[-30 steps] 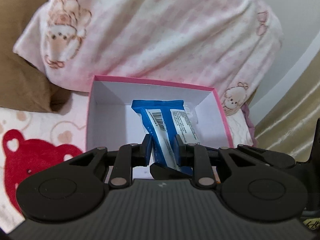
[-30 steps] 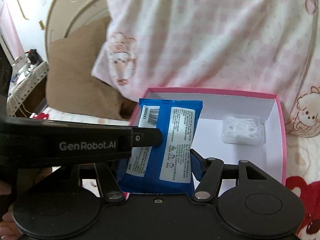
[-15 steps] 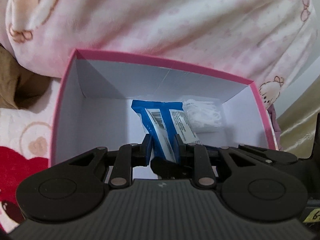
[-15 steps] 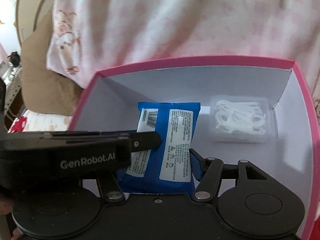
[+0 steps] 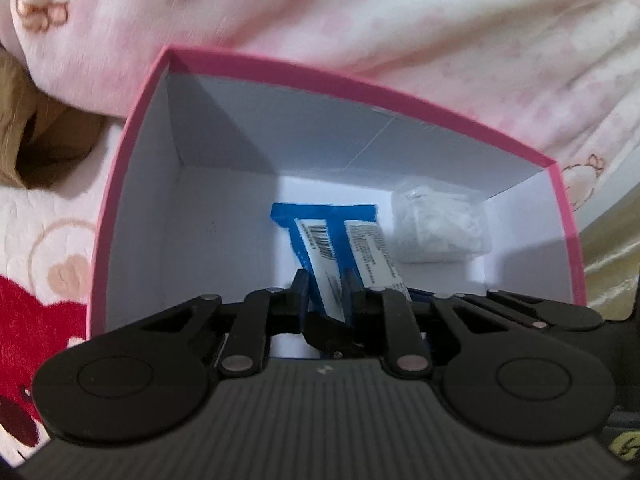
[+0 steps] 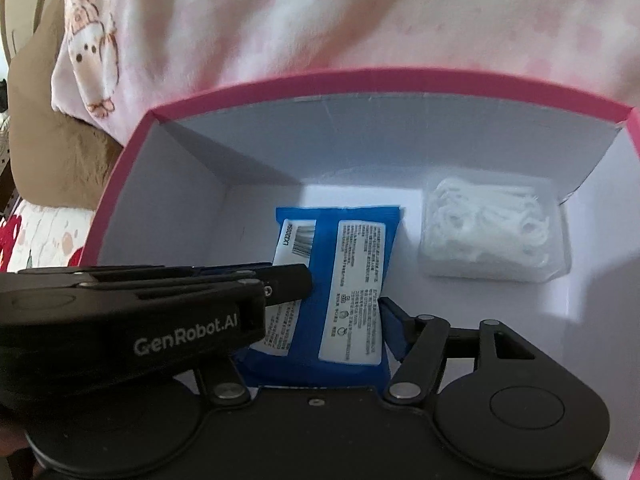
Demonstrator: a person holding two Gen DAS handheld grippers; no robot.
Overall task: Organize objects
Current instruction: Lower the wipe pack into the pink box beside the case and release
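Observation:
A blue packet point(image 5: 320, 240) with white labels hangs inside the pink box point(image 5: 132, 184), close to its white floor. My left gripper point(image 5: 326, 284) is shut on the packet's near edge, its fingers pinching the thin wrapper. In the right wrist view the same blue packet point(image 6: 352, 280) lies between the fingers of my right gripper point(image 6: 316, 320). Those jaws are opening, with the right pad still against the packet's side and the left finger hidden behind the left gripper's fingertip point(image 6: 296, 276). Both grippers reach down into the pink box point(image 6: 360, 76).
A clear case of white floss picks point(image 6: 492, 232) lies on the box floor at the far right, beside the packet. A pink printed quilt point(image 5: 360, 20) bulges behind the box. A brown pillow point(image 6: 48, 140) sits at the left, on a bear-print sheet point(image 5: 24, 312).
Both grippers have sunk with the blue packet from above the box rim to deep inside it. The box walls now surround the packet, and the floss case has come closer.

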